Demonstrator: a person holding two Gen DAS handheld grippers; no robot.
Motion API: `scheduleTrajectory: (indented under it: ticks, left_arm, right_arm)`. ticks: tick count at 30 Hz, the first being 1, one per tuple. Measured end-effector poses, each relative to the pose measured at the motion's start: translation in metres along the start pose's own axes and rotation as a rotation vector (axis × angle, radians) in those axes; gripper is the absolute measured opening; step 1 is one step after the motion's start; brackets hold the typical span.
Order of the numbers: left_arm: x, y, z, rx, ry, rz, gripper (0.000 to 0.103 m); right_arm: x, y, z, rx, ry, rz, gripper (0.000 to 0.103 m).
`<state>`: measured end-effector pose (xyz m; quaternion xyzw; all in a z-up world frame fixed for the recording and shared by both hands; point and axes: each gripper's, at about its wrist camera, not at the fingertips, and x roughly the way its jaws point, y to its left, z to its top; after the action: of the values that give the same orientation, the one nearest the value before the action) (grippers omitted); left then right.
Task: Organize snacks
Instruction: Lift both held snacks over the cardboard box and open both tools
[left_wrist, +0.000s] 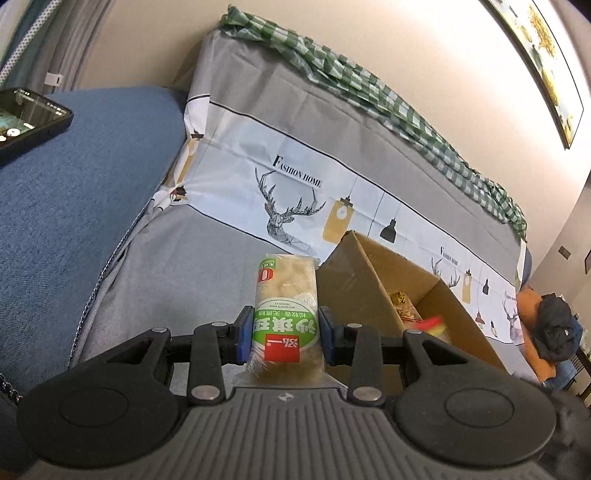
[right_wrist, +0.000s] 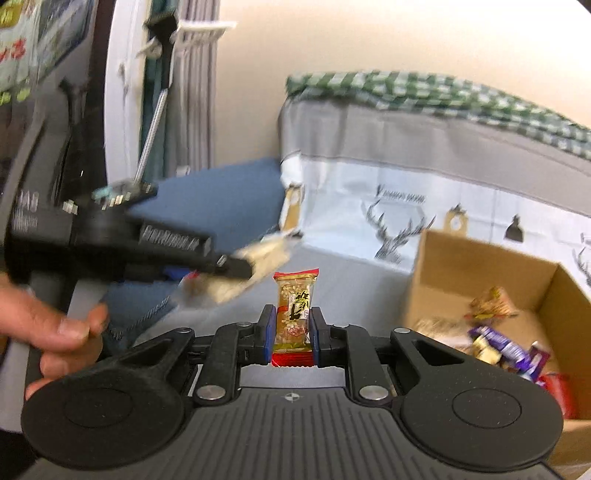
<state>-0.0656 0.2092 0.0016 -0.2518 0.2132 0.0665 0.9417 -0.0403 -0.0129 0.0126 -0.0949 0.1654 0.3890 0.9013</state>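
**Both grippers loaded, box waiting on the sofa**

Here's the left gripper (left_wrist: 285, 334), blue pads clamped on either side of a green-labelled snack pack (left_wrist: 286, 314), a pale rice-crisp bar in clear wrap with a white-on-green label and a red square at the near end. The pack points forward along the fingers, lifted above the grey sofa cover (left_wrist: 177, 258). Just to its right sits the cardboard box (left_wrist: 354, 280), flap up, with a glimpse of gold and red wrappers inside.

Over to the right gripper (right_wrist: 289, 334), jaws squeezed onto a small red-ended peanut bar (right_wrist: 294, 317), held upright between the pads, clear window showing the nuts. In this view the left gripper (right_wrist: 236, 271) cuts across from the left, blurred, with its pale pack (right_wrist: 255, 266) sticking out ahead of it, up and left of the peanut bar. The person's hand (right_wrist: 62, 332) wraps the handle at the left edge.

The box (right_wrist: 480, 266) stands open to the right, and inside lies a heap of wrapped snacks (right_wrist: 495, 339): purple, gold, red.

Around it all: the sofa's deer-print backrest (left_wrist: 295, 192) reading "Fashion Home", a green checked cloth (left_wrist: 369, 88) draped along its top, a blue cushion (left_wrist: 74, 192) to the left with a phone (left_wrist: 26, 122) lying on it, screen lit.
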Motion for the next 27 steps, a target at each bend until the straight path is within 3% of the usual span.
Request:
scheduleTrajectory:
  ticks: [6, 11, 19, 24, 27]
  left_arm:
    - [-0.002, -0.02, -0.004, 0.03, 0.028, -0.009, 0.04]
    - [0.004, -0.042, 0.008, -0.038, 0.055, -0.018, 0.04]
    - [0.039, -0.129, 0.05, 0.022, 0.035, -0.093, 0.04]
    - [0.08, -0.186, 0.06, 0.064, 0.042, -0.143, 0.04]
    - [0.102, -0.212, 0.059, 0.085, 0.053, -0.161, 0.04]
  right_arm:
    - [-0.014, -0.04, 0.011, 0.087, -0.088, -0.041, 0.019]
    - [-0.014, -0.076, 0.018, 0.159, -0.134, -0.075, 0.019]
    - [-0.019, -0.145, 0.022, 0.298, -0.201, -0.221, 0.019]
    - [-0.018, -0.191, 0.016, 0.406, -0.206, -0.358, 0.019]
    - [-0.015, -0.213, 0.01, 0.472, -0.191, -0.392, 0.019]
